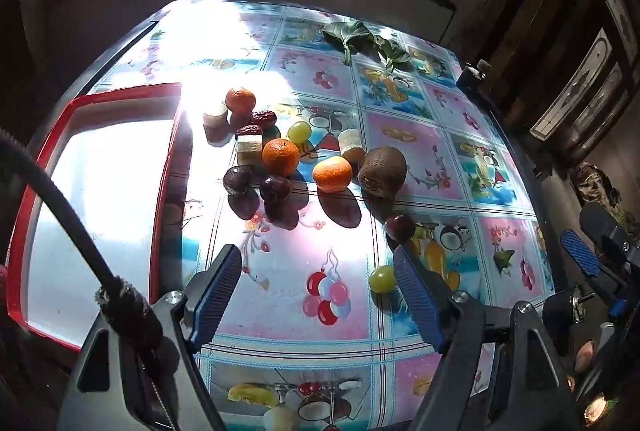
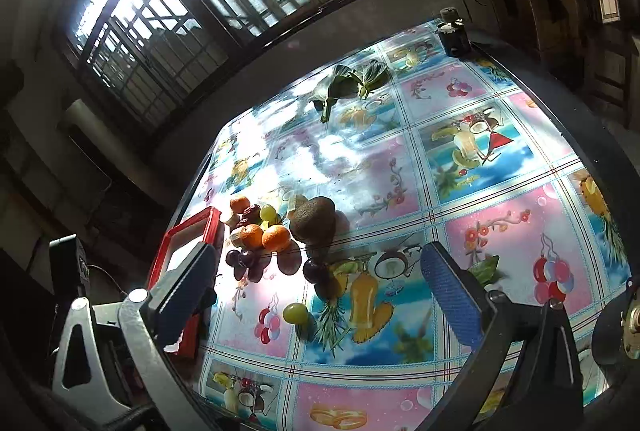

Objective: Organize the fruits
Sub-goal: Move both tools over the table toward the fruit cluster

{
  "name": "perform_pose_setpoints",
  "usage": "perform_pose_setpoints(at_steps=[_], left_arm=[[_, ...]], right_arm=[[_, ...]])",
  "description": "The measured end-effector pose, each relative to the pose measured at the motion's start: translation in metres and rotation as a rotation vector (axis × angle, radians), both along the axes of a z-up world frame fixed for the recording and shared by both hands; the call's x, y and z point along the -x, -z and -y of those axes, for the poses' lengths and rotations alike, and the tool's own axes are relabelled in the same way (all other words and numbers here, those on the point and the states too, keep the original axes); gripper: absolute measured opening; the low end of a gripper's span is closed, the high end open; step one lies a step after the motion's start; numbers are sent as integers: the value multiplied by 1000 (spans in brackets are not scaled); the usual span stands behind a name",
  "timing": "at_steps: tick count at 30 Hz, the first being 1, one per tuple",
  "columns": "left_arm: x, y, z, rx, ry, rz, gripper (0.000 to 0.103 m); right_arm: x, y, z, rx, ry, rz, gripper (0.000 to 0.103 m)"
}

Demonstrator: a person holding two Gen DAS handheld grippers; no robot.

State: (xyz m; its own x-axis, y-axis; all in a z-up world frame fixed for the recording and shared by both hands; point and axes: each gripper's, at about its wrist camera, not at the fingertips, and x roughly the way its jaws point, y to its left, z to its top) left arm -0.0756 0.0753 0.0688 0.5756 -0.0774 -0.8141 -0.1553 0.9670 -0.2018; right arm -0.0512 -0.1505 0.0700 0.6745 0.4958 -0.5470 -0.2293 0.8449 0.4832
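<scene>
Hovering both sets of fingers wide open and empty over the table, my left gripper is nearest the loose green grape, just inside its right finger, red tray far left.

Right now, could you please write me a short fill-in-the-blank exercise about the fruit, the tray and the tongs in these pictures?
1. The red tray holds ____ fruit.
2. The number of oranges on the table is ____.
3. The left tongs and the right tongs both stand ____, gripping nothing.
4. The lone green grape nearest the tongs lies apart from the pile, on the ____.

Missing words: no; three; open; table
</scene>
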Motion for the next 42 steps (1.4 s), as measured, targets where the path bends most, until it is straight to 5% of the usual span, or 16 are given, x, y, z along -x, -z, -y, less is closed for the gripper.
perform_pose_setpoints(at_steps=[3,5,20,25,31,42], left_arm=[[-1,3,3,10,-3,-21,78],[-1,4,6,22,-4,-27,78],[12,-3,8,4,31,-22,78],[27,-3,-1,-11,53,-11,79],[55,2,-20,-124,7,1,79],[61,25,-32,-122,-15,-49,79]], right_arm=[[-25,-22,13,74,29,-200,102],[-28,-22,18,87,19,-243,102],[8,-31,-7,128,-9,-138,102],[15,-12,-22,142,-62,-150,102],[19,33,-51,346,-107,-237,102],[17,47,-84,526,-102,-157,102]])
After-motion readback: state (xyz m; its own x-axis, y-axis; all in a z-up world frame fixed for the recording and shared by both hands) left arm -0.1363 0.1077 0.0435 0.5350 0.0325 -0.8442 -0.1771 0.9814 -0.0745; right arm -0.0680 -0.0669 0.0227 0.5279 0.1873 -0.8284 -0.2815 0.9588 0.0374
